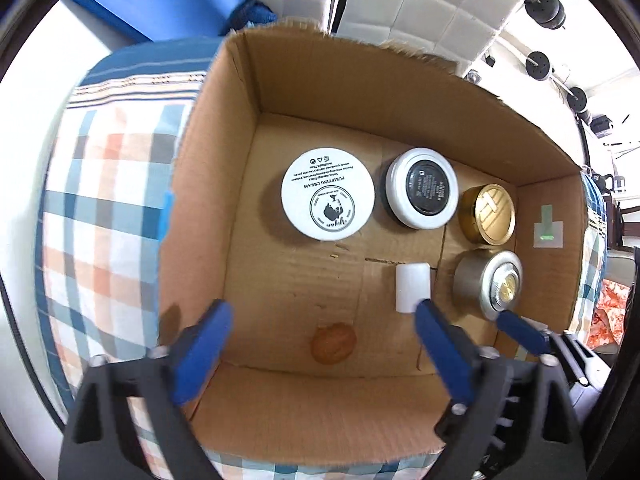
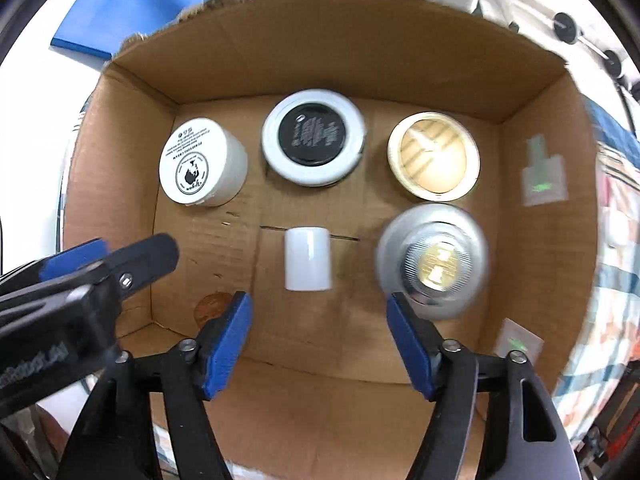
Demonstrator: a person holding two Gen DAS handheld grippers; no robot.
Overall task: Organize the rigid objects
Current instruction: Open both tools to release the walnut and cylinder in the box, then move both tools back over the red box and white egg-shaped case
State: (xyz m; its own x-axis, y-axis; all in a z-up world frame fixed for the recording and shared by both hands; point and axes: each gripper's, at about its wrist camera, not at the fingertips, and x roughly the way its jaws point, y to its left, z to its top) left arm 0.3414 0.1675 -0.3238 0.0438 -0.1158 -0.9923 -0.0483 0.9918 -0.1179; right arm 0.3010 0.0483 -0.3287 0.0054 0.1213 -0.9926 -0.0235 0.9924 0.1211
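Five containers sit on the floor of an open cardboard box point(image 2: 132, 128) resting on a plaid cloth point(image 1: 104, 208). Along the far wall stand three round jars, lids up: a white jar point(image 2: 198, 162) at left, a black-topped jar point(image 2: 314, 138) in the middle and a gold jar point(image 2: 434, 158) at right, each just beside the next. Nearer the cameras, a silver jar point(image 2: 434, 260) stands upright just in front of the gold one, while a small white cylinder point(image 2: 308, 258) lies on its side near the box's middle, its long axis running from the near wall toward the far wall, apart from the silver jar. A brown stain point(image 2: 212, 306) marks the floor near the left corner.

Both tools hover above the near edge of the box with nothing in their grip. The right tool point(image 2: 318, 312) has its blue-padded jaws spread wide, with the cylinder lying beyond the gap between them. The left tool point(image 1: 324, 320) is likewise wide open, its jaws spanning the stain; in the right wrist view it shows at the left edge.
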